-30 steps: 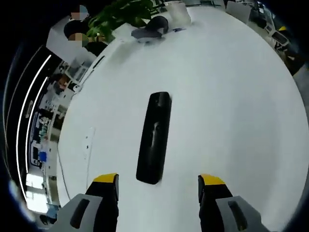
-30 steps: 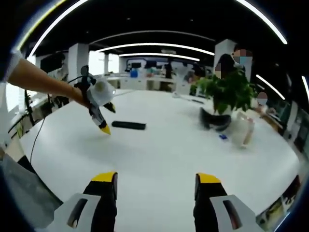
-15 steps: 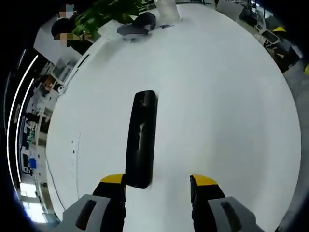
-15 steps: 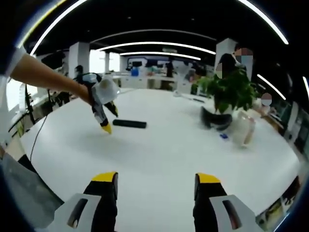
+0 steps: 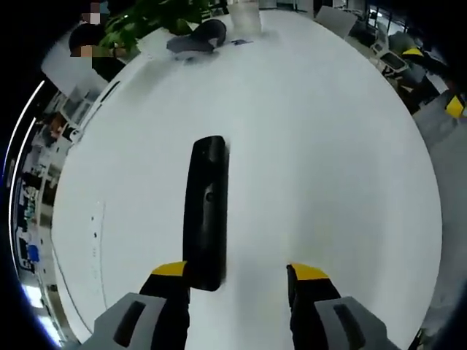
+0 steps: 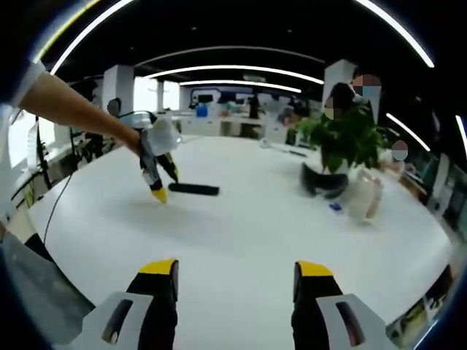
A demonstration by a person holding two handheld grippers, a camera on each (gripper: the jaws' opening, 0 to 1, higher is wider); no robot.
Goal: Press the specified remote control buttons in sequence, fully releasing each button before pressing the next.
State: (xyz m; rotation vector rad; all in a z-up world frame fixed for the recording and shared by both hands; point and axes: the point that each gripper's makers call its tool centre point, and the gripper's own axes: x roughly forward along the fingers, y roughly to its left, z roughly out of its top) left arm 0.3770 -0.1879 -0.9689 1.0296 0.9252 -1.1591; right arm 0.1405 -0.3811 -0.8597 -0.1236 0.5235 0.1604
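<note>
Closer now, remote (image 5: 205, 211) lies on white table (image 5: 328, 160).

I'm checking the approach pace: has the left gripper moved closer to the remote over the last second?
Yes. In the right gripper view the left gripper has shifted toward the remote lying on the white table; its fingers now reach the remote's near end.

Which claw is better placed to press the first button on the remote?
Left. The left claw hangs open right over the near end of the black remote. The right claw, also open, sits far back across the white table, well away from the remote.
</note>
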